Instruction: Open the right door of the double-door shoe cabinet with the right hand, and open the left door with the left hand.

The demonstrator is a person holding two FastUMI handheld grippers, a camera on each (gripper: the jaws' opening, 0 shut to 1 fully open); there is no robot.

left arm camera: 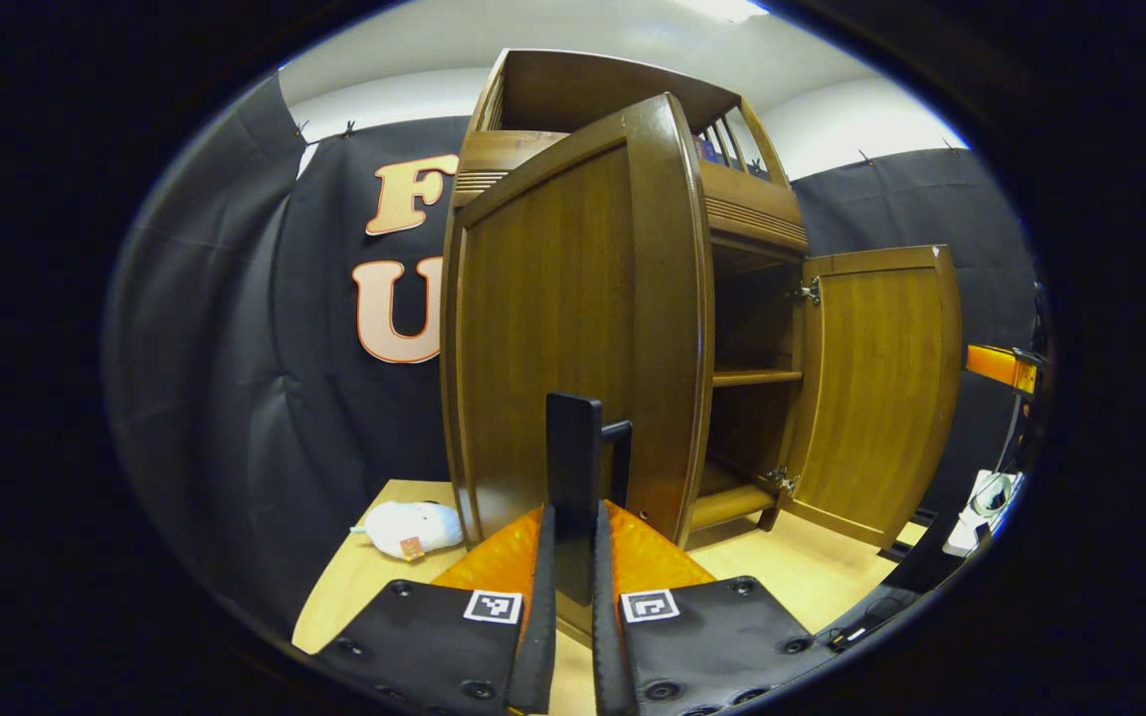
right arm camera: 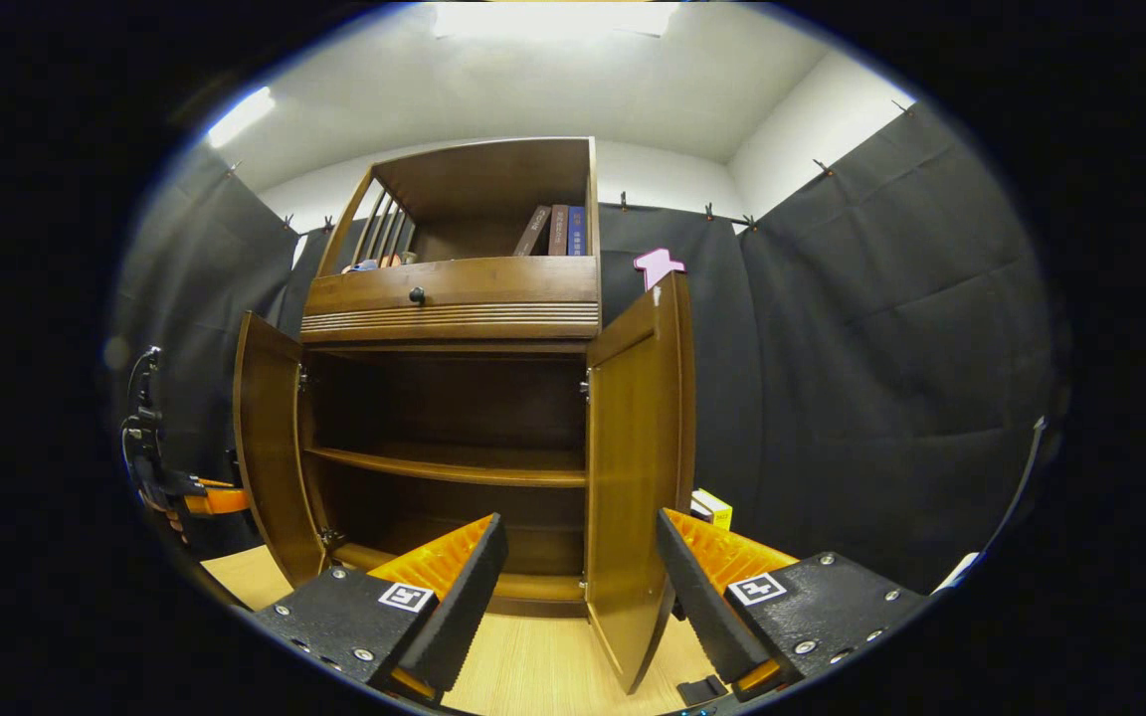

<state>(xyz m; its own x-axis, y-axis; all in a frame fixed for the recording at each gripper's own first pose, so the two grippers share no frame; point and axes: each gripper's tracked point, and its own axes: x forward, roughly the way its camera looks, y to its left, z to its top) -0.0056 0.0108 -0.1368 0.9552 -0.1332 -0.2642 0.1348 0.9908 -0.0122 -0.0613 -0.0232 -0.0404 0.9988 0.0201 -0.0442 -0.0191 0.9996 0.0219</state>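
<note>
Straight ahead of the left gripper stands the left door, swung well out from the cabinet, its tall free edge running upright just right of the gripper's line. The left fingers are drawn close together on a dark upright handle that rises between them; both pads seem to press on it, though the contact itself is partly hidden by the fingers.

In the right gripper view the right gripper hangs spread wide, holding nothing, with the right door standing edge-on between its fingers but farther off, not touched. That door is also swung out, hinged at the cabinet's right side, and the shelves inside lie bare to view.

Both doors look open, so the task seems close to done. The left door's swing goes about its upright hinge at the cabinet's left side, so any further pull by the left gripper would have to follow that arc outward, away from the shelves.
</note>
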